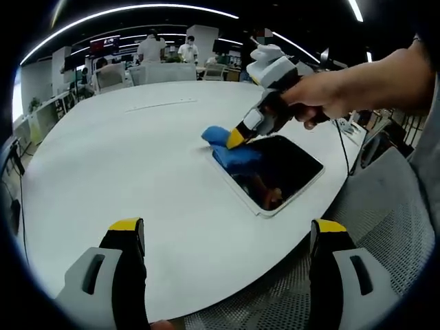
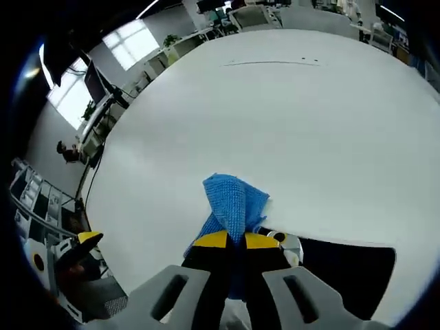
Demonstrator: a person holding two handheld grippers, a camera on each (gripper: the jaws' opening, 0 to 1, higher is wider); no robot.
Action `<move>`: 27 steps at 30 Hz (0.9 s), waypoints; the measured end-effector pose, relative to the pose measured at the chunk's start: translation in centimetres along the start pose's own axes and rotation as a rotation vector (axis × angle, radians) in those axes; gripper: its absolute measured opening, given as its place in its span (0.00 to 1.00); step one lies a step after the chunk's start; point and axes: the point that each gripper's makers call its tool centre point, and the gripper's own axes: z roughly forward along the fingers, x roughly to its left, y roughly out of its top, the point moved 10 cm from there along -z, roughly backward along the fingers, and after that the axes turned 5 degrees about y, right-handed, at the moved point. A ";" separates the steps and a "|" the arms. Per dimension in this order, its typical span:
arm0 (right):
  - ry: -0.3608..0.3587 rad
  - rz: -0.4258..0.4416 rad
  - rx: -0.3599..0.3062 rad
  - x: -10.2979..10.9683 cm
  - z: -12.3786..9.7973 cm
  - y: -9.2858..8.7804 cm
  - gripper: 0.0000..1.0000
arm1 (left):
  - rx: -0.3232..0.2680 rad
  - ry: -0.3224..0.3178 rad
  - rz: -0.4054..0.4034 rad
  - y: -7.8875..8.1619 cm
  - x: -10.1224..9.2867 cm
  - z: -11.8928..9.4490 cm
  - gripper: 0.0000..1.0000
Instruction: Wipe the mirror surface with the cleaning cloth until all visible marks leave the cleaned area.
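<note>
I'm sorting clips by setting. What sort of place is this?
Probably an open-plan office: a big white table, desks with monitors, long ceiling light strips, and people standing at the back.

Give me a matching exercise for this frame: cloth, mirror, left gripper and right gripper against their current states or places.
Things:
1. cleaning cloth
2. mirror
3. left gripper
4. right gripper

States or places:
A. jaws spread apart, holding nothing
B. lies flat near the edge of the white table, dark surface up
C. blue, pinched between yellow-tipped jaws, at the mirror's corner
D. jaws closed on fabric, held by a hand

Pairs: 1-C, 2-B, 3-A, 4-D
</note>
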 end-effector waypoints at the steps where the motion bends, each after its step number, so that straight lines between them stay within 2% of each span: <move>1: 0.004 0.003 -0.001 0.0 0.1 0.2 0.01 | 0.000 0.001 0.000 0.0 0.0 0.0 0.99; 14: 0.002 -0.016 0.006 0.3 0.2 0.1 0.01 | 0.001 0.011 -0.001 0.0 0.1 0.0 0.99; 27: -0.013 -0.026 0.011 -0.6 -0.4 -0.4 0.01 | 0.004 0.012 0.001 -0.1 0.1 0.0 0.99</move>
